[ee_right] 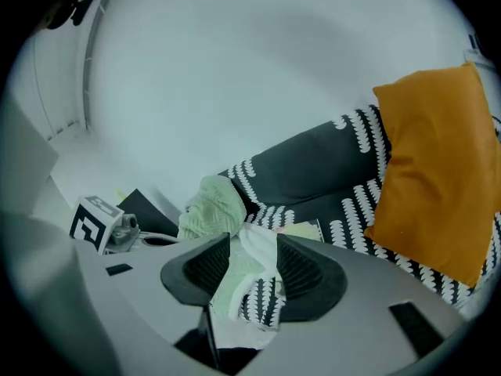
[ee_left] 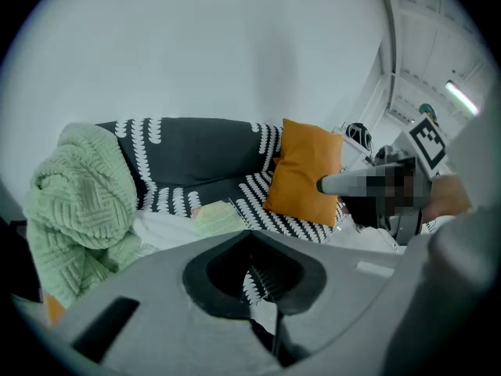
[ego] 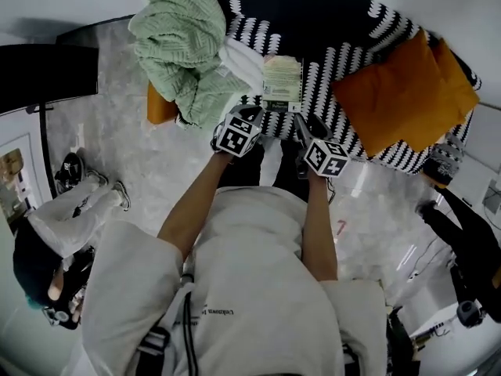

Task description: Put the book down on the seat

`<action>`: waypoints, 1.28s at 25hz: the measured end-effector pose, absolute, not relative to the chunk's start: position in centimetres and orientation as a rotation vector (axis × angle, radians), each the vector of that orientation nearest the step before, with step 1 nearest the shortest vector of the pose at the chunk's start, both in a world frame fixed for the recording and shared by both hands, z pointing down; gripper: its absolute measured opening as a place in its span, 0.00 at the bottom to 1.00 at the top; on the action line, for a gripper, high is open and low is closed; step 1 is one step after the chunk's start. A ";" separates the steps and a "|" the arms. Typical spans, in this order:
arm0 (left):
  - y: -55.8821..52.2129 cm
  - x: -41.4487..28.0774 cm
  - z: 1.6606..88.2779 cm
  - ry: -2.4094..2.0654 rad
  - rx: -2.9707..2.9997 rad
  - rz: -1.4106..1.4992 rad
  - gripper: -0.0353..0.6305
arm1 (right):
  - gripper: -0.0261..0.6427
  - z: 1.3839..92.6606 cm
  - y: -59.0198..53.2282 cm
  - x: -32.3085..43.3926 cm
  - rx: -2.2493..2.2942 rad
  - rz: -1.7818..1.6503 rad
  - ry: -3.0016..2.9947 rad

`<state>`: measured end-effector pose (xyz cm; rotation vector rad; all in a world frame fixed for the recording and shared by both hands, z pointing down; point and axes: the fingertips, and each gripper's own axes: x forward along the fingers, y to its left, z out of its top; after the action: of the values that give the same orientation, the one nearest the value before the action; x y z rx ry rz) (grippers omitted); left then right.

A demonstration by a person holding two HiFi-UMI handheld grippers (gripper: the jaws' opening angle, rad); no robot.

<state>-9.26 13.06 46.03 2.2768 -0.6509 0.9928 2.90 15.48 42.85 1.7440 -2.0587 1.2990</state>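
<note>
Two claws hover side by side at the front edge of the sofa (ego: pixel 313 14), both apart from the book (ego: pixel 282 83). The book lies flat on the patterned seat, pale green cover up. It is just beside a white cloth (ego: pixel 244 63) on one side, with an orange cushion (ego: pixel 403 92) well off to the other. In the head view it sits just beyond the two claws.

The left claw (ego: pixel 244 116) is closed. In its own view the pads (ee_left: pixel 278 276) meet at the tips, with only a sliver of sofa pattern showing behind them, and the left claw (ee_left: pixel 250 245) grips nothing. That view shows the book (ee_left: pixel 215 218) on the seat beyond the jaws, the cushion (ee_left: pixel 301 175) leaning on the backrest, and a green knitted blanket (ee_left: pixel 78 202) heaped at the sofa's end.

The right claw (ego: pixel 304 128) is spread apart and empty. Its own view shows a plain gap between the ribbed pads (ee_right: pixel 301 269) of the right claw (ee_right: pixel 254 261), filled only by the distant white cloth (ee_right: pixel 258 245) and blanket (ee_right: pixel 211 206). The book (ee_right: pixel 301 229) lies past the jaw tips, not between them, and the cushion (ee_right: pixel 434 163) stands close on that side.

Another person (ego: pixel 55 225) sits on the pale floor beside the sofa.
</note>
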 end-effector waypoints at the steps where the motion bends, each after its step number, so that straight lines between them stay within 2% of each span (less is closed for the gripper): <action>1: 13.1 -9.5 45.3 -0.651 2.285 0.986 0.06 | 0.31 42.3 15.6 2.4 1.727 1.273 -2.060; 3: 13.1 -10.4 43.9 -0.661 2.296 0.980 0.06 | 0.30 41.6 16.2 1.3 1.705 1.244 -2.047; 6: 13.5 -11.0 42.5 -0.686 2.287 0.945 0.06 | 0.24 41.2 17.1 0.8 1.708 1.241 -2.012; 20: 13.9 -10.0 40.5 -0.604 2.392 0.956 0.06 | 0.18 39.5 17.6 0.8 1.664 0.949 -1.913; 32: 14.4 -10.7 40.6 -0.571 2.435 0.972 0.06 | 0.12 39.2 18.6 0.7 1.718 0.898 -1.865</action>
<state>-10.68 14.36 40.57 2.4351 -0.5710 0.9724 0.73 18.64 39.19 1.7178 -1.8650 0.8982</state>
